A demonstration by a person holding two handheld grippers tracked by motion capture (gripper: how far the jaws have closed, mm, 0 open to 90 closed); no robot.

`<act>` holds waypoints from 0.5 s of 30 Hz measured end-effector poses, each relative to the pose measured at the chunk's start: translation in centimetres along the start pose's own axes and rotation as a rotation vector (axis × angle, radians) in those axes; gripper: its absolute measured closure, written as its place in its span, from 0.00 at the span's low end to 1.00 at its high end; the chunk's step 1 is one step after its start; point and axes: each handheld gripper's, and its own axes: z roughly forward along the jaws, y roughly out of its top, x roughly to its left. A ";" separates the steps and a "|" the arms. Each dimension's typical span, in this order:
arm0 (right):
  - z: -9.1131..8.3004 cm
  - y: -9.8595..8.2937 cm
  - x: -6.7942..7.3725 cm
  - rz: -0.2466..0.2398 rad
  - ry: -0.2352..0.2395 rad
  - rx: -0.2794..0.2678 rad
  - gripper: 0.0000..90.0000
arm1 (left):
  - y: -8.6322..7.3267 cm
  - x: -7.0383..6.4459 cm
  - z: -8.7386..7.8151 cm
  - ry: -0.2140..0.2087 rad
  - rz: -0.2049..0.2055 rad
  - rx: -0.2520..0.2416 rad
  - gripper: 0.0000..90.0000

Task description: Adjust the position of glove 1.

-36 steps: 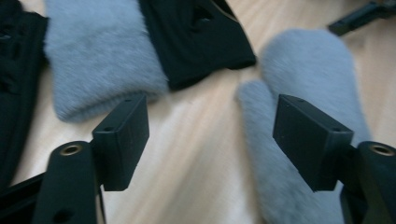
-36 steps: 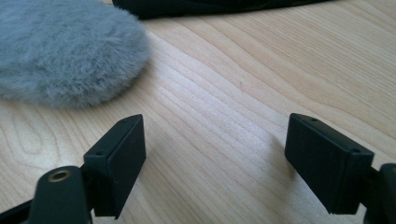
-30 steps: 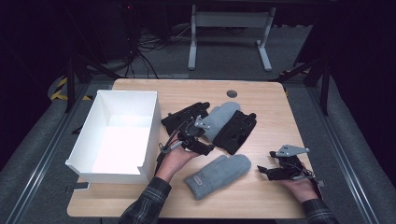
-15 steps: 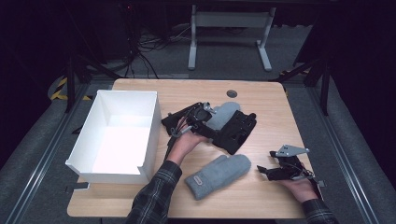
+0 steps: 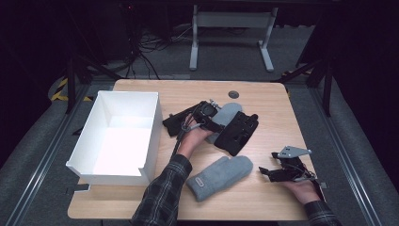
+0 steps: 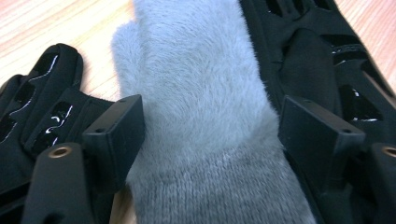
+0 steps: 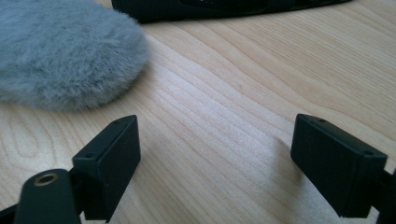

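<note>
Item: fluffy grey fleece mitten [image 6: 201, 116], mid-surface between two black gloves, long axis running away between my left hand-held gripper's [image 6: 210, 126] spread jaws, cuff nearest, unpinched.

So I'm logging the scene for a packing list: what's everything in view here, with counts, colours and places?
Box: 1, white, open-topped, left part of the table.
Grey mittens: 2; far mitten at mid-table between the black gloves, near mitten at the front, lying apart.
Black gloves: 2; left glove beside the far mitten, right glove on its other side.
Table: 1, light wood, with a round dark grommet near the far edge.
Frame legs: grey, on the floor beyond the table.
Left gripper: black, jaws open, straddling the far mitten's cuff.
Right gripper: black, jaws open over bare wood, at the front right.
</note>
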 end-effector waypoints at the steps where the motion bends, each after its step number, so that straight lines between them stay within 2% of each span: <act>1: 0.0 0.0 0.0 0.000 0.000 0.000 0.18 | 0.0 0.1 0.2 0.001 -0.007 0.000 0.28; 4: 0.0 0.0 0.0 0.002 -0.001 0.000 0.18 | 0.0 0.3 0.4 -0.003 -0.006 0.006 0.36; 6: 0.0 0.0 0.0 0.000 0.000 0.000 0.18 | -0.2 0.5 0.6 -0.022 -0.010 0.007 0.44; 8: 0.0 0.0 0.0 0.000 -0.001 0.000 0.18 | -0.3 0.7 0.6 -0.033 -0.007 0.006 0.54; 15: 0.0 0.0 0.0 0.000 -0.001 0.000 0.18 | -0.2 0.6 0.2 -0.034 0.021 0.006 0.87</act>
